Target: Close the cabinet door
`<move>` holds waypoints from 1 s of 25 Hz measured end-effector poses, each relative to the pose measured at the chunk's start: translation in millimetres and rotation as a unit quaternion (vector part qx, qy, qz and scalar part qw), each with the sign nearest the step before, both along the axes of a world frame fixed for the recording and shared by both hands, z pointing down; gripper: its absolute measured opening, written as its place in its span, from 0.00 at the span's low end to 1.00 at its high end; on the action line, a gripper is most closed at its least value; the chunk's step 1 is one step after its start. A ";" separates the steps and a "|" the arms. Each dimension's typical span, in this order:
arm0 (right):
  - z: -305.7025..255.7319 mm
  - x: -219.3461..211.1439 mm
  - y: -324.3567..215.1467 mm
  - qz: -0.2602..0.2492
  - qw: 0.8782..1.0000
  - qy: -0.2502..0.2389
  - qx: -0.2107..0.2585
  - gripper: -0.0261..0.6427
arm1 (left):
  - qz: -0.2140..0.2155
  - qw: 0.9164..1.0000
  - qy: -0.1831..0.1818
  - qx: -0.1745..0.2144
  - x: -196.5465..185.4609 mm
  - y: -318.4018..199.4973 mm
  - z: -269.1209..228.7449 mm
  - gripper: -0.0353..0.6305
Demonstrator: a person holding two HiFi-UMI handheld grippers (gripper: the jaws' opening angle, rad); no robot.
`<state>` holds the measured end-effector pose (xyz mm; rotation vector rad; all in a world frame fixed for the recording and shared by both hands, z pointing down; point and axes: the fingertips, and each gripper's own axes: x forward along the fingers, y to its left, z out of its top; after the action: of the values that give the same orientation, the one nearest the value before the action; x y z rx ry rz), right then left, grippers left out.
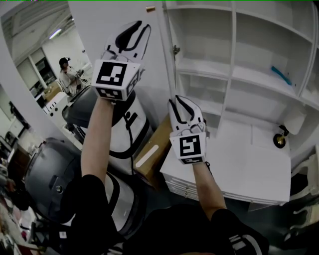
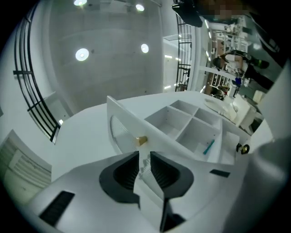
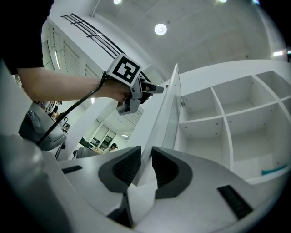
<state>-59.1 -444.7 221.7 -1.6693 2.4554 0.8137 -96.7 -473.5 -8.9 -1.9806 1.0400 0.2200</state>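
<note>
A white cabinet (image 1: 234, 74) with open shelves stands ahead, and its door (image 1: 109, 20) is swung out toward me. A small gold knob (image 1: 150, 8) sits near the door's free edge. My right gripper (image 1: 178, 102) is shut on that edge, which runs up between its pads (image 3: 145, 159). My left gripper (image 1: 139, 26) is raised higher on the same edge, just short of the knob (image 2: 141, 140). The door edge (image 2: 122, 123) lies between the left jaws (image 2: 144, 161), but I cannot tell whether the pads press on it. From the right gripper view, the left gripper (image 3: 154, 88) tips meet the door (image 3: 168, 104).
A teal tool (image 1: 281, 75) lies on a right-hand shelf. A yellow and black wheel (image 1: 279, 139) sits on the white low unit (image 1: 234, 174) under the cabinet. A cardboard box (image 1: 154, 149) and grey-white machines (image 1: 124, 124) stand left of the door. A person (image 1: 67, 74) is far off.
</note>
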 end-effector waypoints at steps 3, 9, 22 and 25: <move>0.9 2.7 0.9 -0.002 1.000 -0.003 -0.001 0.17 | -0.002 0.999 -0.023 0.023 5.0 3.5 -15.5 0.18; -0.4 4.9 0.0 -0.003 1.000 -0.007 0.001 0.17 | 0.001 0.996 -0.078 0.041 21.0 -1.4 -31.7 0.18; 0.8 44.9 1.1 0.001 0.999 -0.040 0.004 0.17 | -0.030 0.979 -0.182 0.085 71.2 0.2 -35.4 0.20; -0.5 60.7 -1.4 0.010 0.999 -0.051 0.000 0.17 | -0.040 0.976 -0.186 0.103 86.0 -1.0 -36.2 0.20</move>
<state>1.6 -446.1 221.2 -1.6930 2.3759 0.7109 -10.7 -474.5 -45.1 -1.7061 0.8156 -0.0842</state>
